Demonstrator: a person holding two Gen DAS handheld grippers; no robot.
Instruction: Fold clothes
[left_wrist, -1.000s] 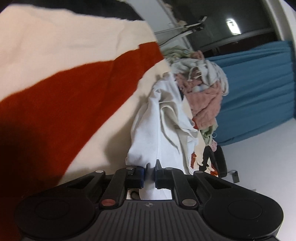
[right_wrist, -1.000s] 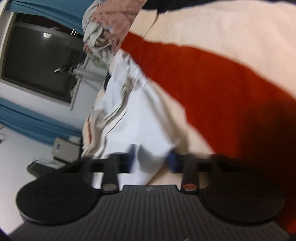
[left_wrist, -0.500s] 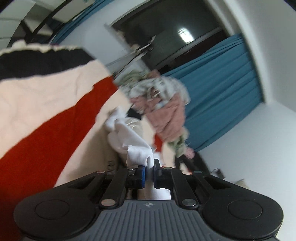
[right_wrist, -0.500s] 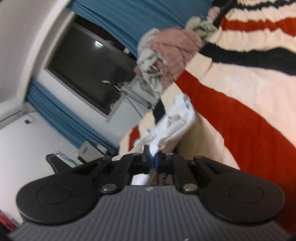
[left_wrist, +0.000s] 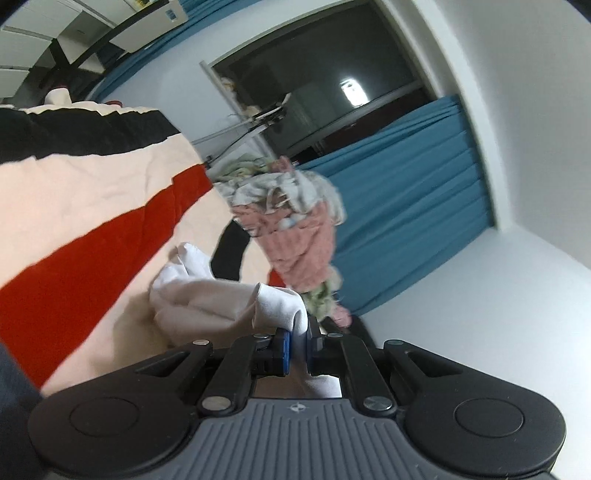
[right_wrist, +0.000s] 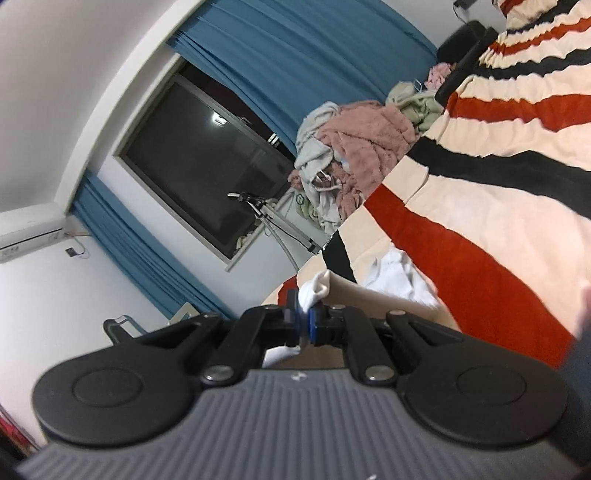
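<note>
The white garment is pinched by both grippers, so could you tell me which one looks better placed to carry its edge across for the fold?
Probably the left gripper: most of the white garment bunches beside it, while the right gripper pinches only a small corner.

No text, label or number can be read anywhere.

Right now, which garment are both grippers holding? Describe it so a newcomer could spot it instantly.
Find the big striped blanket in cream, red and black. On its near cream part lies a bunched white garment, pinched by the left gripper and the right gripper. Unlike the pink and grey clothes pile behind, it is plain white and sits alone.
</note>
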